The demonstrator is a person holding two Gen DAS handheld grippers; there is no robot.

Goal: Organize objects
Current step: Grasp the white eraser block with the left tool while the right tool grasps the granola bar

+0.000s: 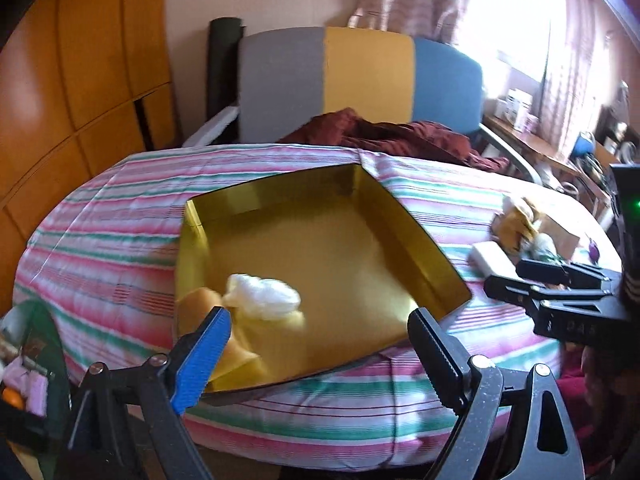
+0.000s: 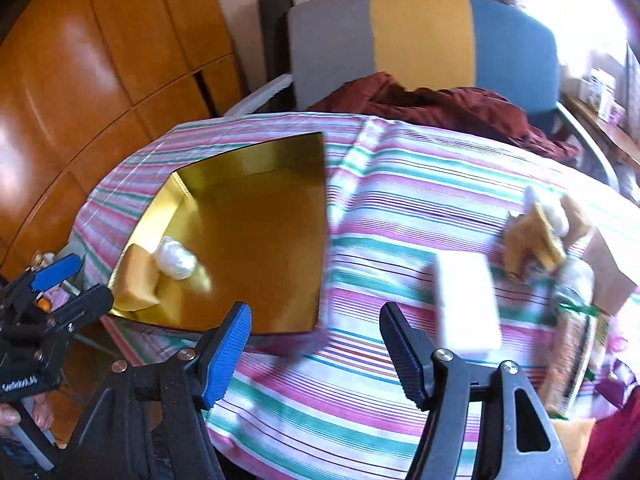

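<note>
Striped worktop (image 2: 400,208), gold box (image 1: 320,248) left; left claw (image 1: 316,352) apart above near rim, right claw (image 2: 316,344) apart, empty, near white block (image 2: 468,300).

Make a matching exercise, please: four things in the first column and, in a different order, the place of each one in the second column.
Things:
1. white wad
2. white block
3. dark red cloth
4. tan sponge

Places:
A. on the striped cover, outside the gold box
B. in the near left corner of the gold box
C. at the far edge of the table, before the chair
D. in the gold box, beside the sponge

Pairs: 1-D, 2-A, 3-C, 4-B
</note>
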